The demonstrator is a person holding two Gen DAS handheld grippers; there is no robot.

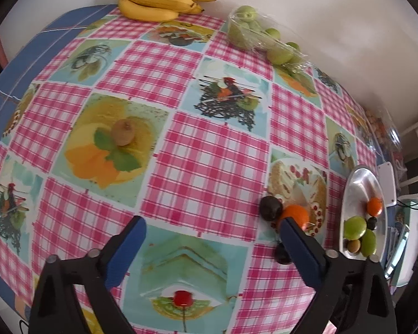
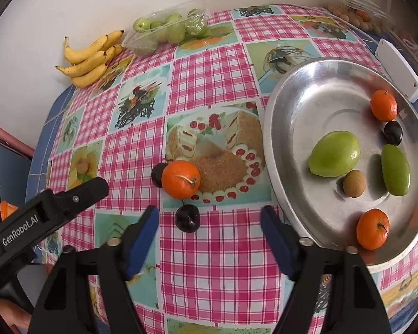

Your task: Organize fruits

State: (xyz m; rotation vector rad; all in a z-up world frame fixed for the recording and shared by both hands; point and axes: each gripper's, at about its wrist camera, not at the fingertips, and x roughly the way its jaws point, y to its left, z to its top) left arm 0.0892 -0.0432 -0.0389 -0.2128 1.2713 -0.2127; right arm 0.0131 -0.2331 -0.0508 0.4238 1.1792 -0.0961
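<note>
My metal tray (image 2: 298, 105) holds two oranges, two green fruits, a kiwi and a dark plum. A clear bag (image 2: 164, 32) by the wall holds green fruit. On the tablecloth (image 2: 217, 264) beside the tray lie an orange (image 2: 180, 179) and two plums (image 2: 187, 218). My right gripper (image 2: 209, 224) and left gripper (image 1: 213, 232) both stand spread and empty.

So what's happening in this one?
A person with a gripper in each hand is sorting fruit onto a metal tray, which holds six pieces. The right gripper is open just behind a dark plum on the tablecloth. The left gripper is open and empty. A kiwi lies loose.
</note>
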